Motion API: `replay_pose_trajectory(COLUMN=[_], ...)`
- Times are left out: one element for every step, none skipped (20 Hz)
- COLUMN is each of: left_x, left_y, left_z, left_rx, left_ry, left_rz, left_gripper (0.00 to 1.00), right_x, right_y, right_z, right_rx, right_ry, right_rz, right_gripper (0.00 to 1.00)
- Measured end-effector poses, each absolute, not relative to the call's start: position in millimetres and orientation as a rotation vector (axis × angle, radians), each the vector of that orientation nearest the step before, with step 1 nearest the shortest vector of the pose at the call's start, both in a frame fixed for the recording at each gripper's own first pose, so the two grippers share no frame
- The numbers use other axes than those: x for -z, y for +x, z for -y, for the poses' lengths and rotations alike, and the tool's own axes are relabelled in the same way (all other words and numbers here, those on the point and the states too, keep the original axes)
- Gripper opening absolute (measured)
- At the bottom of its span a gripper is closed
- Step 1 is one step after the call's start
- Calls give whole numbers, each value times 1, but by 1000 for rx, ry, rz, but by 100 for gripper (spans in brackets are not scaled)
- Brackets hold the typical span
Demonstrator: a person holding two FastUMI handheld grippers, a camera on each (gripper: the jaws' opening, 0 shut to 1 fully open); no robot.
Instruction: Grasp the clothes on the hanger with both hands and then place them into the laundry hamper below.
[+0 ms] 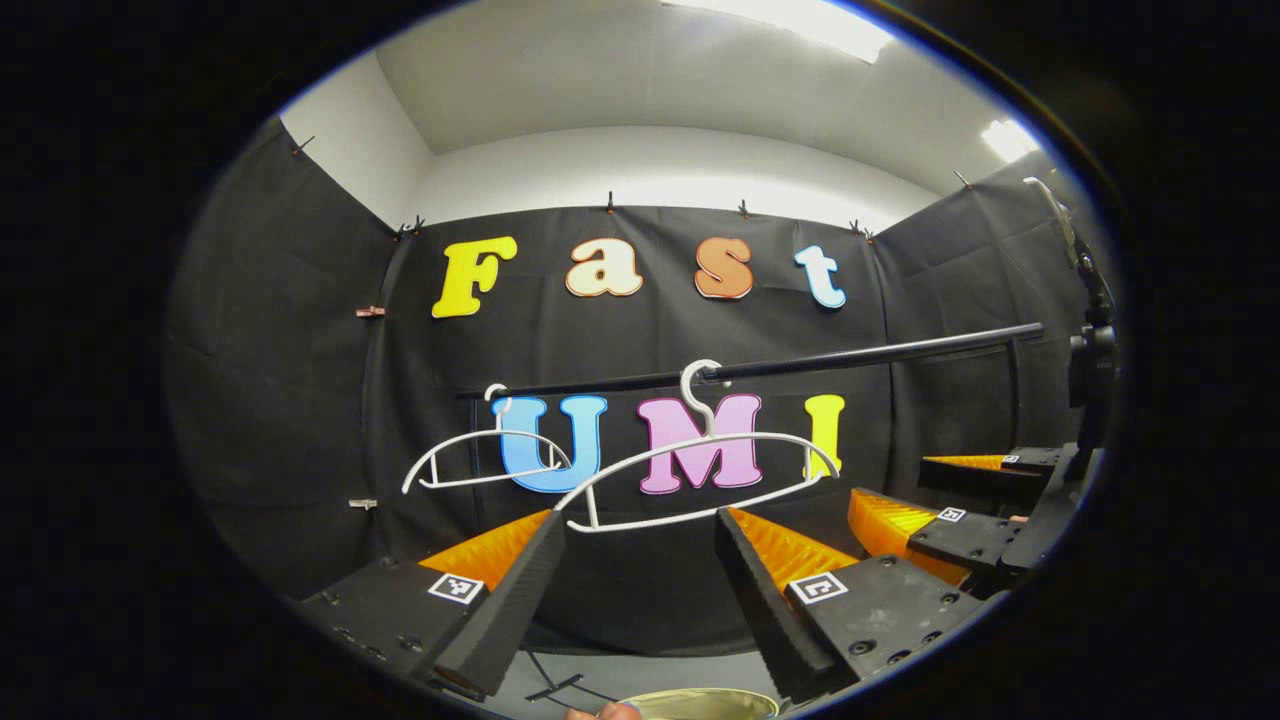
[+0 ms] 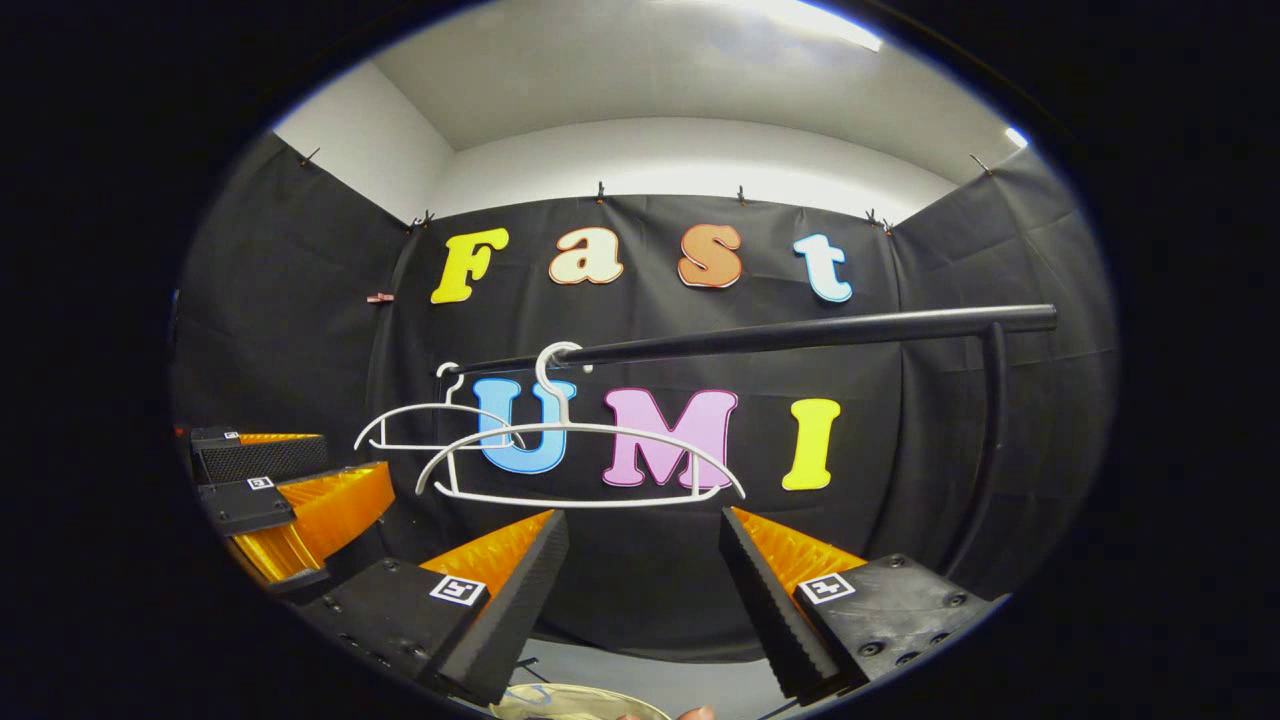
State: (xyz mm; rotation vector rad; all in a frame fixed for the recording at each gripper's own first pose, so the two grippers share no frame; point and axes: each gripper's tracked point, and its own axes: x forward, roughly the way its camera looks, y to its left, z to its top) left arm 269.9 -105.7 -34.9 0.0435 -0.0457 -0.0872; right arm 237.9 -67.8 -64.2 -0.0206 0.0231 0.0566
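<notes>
Both open jaws flank empty hangers (image 1: 700, 480) on rail (image 1: 850, 358).

Left gripper (image 1: 640, 590): two wedge-shaped fingers with sawtooth-ridged inner faces, mounted on black blocks with recessed screws; each block carries a square black-and-white marker tag. Right gripper (image 2: 642, 590): same build, same tags and screws. Thin black cable visible below the left gripper's fingers.
</notes>
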Motion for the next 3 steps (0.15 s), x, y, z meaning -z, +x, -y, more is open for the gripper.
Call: replay_pose_trajectory(left_x=[36, 35, 34], left_y=[270, 271, 271], left_z=[107, 107, 107], left_rx=[89, 90, 87], left_ry=[43, 42, 43], left_rz=[44, 44, 44], left_gripper=[92, 92, 95], right_x=[62, 60, 60], right_y=[237, 236, 237], right_z=[70, 73, 74], right_rx=[-52, -48, -43], right_ry=[-16, -12, -10], right_rz=[-19, -13, -9], right_gripper=[98, 99, 99])
